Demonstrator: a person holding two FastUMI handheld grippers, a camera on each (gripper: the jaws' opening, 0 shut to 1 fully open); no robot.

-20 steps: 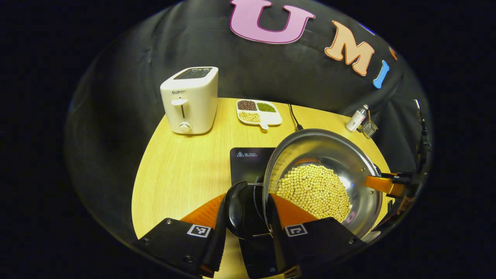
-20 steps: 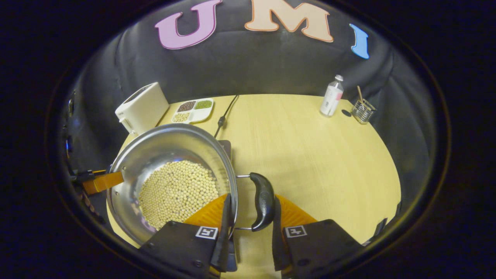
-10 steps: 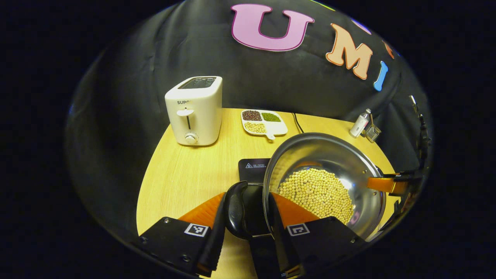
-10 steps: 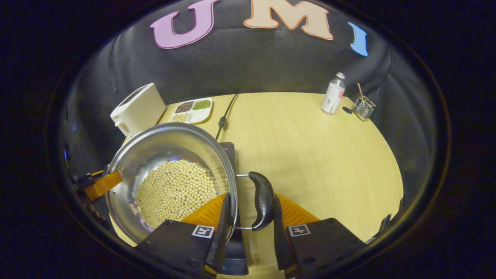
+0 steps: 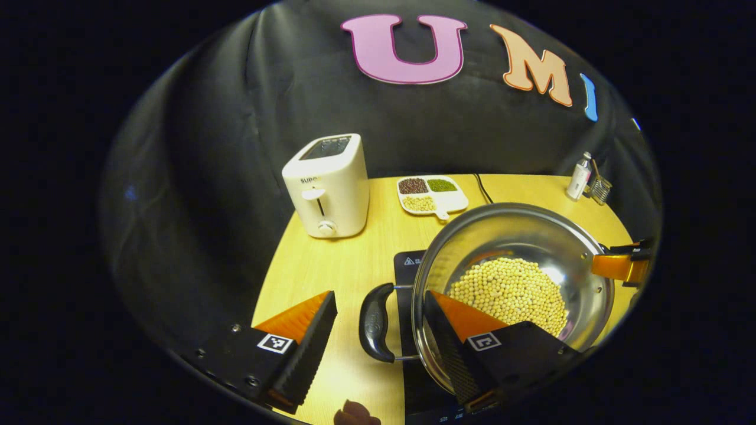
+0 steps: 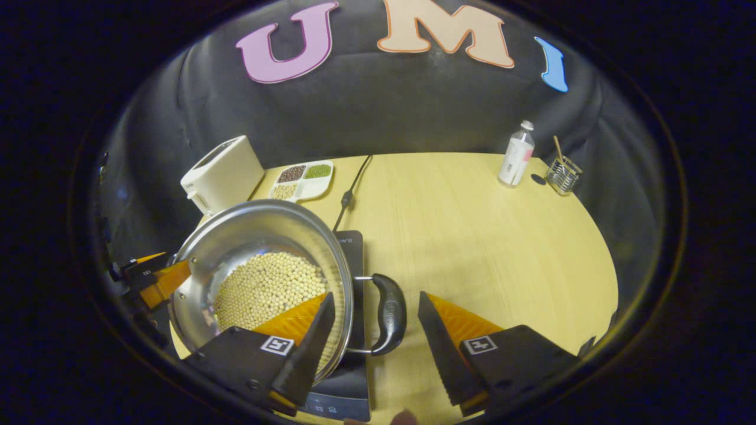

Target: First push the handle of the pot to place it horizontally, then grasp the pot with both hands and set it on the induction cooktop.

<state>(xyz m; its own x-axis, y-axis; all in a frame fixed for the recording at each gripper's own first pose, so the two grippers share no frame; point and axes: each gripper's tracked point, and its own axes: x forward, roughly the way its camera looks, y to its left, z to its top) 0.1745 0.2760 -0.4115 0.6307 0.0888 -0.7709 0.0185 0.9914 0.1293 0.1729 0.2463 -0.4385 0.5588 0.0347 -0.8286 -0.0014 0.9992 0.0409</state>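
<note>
In the left gripper view, the left gripper (image 5: 381, 342) fills the bottom of the frame, released, its fingers spread wide on either side of the black loop handle (image 5: 375, 321) of a round stainless-steel pot (image 5: 514, 236) holding pale yellow beans (image 5: 511, 292). Neither finger touches the handle. The pot sits at lower right on a flat black induction cooktop (image 5: 407, 268), which the pot largely covers; just one corner and a strip along its near edge are visible. At the far right edge, a finger of the other gripper appears, cut off by the frame.

In the right gripper view, the right gripper (image 6: 375, 339) is likewise released at the bottom, fingers apart around the pot's opposite black handle (image 6: 391, 313), not touching it. The pot (image 6: 260, 236) lies at lower left on the cooktop (image 6: 348, 378), whose control strip is too small to make out.

Further up on the light wooden tabletop (image 6: 472, 236) stand a white toaster (image 5: 328, 186), a white divided dish of assorted beans (image 5: 431, 195), a black power cord (image 6: 349, 192), a small clear bottle (image 6: 517, 154) and a wire holder (image 6: 562, 174) with a stick in it.
</note>
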